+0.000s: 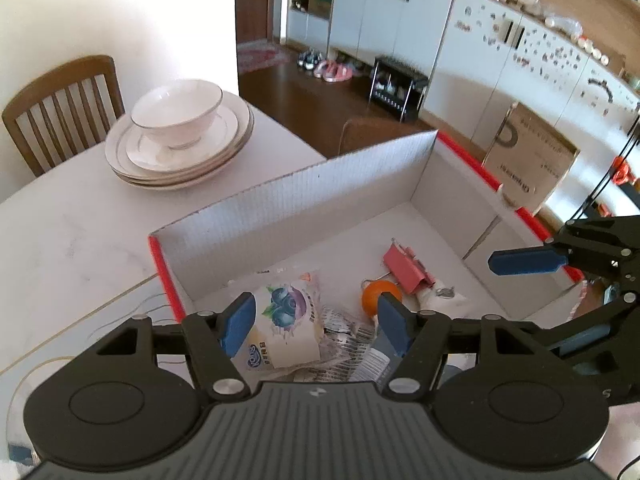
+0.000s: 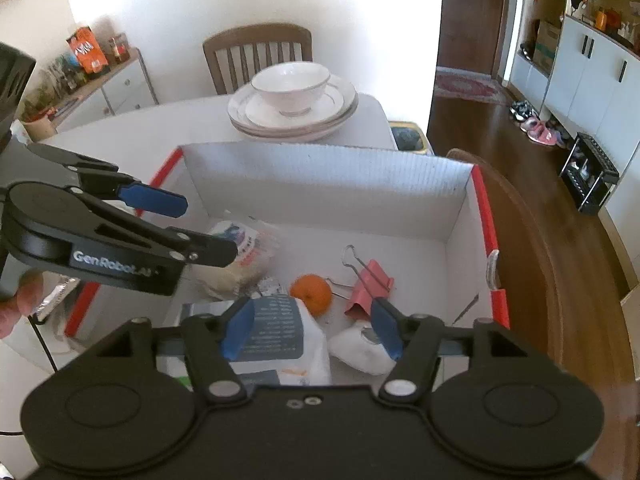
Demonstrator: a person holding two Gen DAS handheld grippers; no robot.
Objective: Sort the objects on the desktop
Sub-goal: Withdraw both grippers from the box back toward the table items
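Claws first: your left gripper (image 1: 316, 322) is spread with nothing pinched, above a blueberry-printed packet (image 1: 286, 326) at the near-left corner of the cardboard box (image 1: 304, 188). Your right gripper (image 2: 314, 326) is spread too, empty, over a white pouch with a dark label (image 2: 280, 334); its small print is unreadable. Between them lie an orange ball (image 2: 312, 294) and a pink binder clip (image 2: 370, 286), near the box's middle. Only the right view shows "GenRoboLAI" on your other claw's arm and a fingertip (image 2: 28, 292). Past the box's far edge, a bowl (image 1: 178, 114) sits on stacked plates (image 1: 180, 160) at the table's (image 1: 72, 236) far corner.
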